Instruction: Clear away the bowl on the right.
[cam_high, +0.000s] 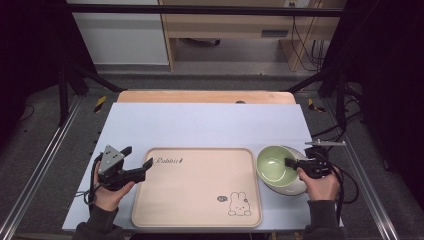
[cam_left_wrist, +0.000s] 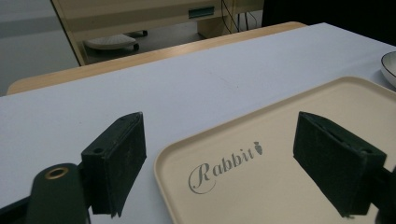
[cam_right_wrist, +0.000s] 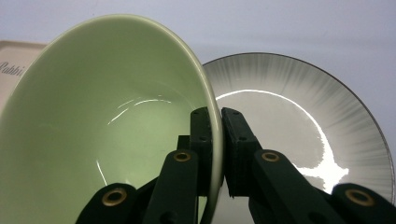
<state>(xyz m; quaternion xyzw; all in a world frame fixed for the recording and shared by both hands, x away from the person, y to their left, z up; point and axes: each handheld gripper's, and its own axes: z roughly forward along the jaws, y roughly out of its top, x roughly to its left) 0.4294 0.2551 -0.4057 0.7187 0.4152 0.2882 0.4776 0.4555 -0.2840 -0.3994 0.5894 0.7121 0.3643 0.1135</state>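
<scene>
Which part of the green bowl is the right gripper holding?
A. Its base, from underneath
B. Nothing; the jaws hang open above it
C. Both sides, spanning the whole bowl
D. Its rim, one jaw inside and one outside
D: in the right gripper view the right gripper is shut on the rim of the tilted green bowl, with a grey plate behind it.

Dark sleeves (cam_high: 102, 220) — black grippers with brass-ringed screws (cam_right_wrist: 182, 157), trailing black cables (cam_high: 350, 187).

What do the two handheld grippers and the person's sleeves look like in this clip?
Both the left gripper and the right gripper are black, with blocky flat jaws and brass-coloured rivets at the linkages. Each carries a grey three-cornered plate and trails a black cable. The person wears dark sleeves with ribbed cuffs.
</scene>
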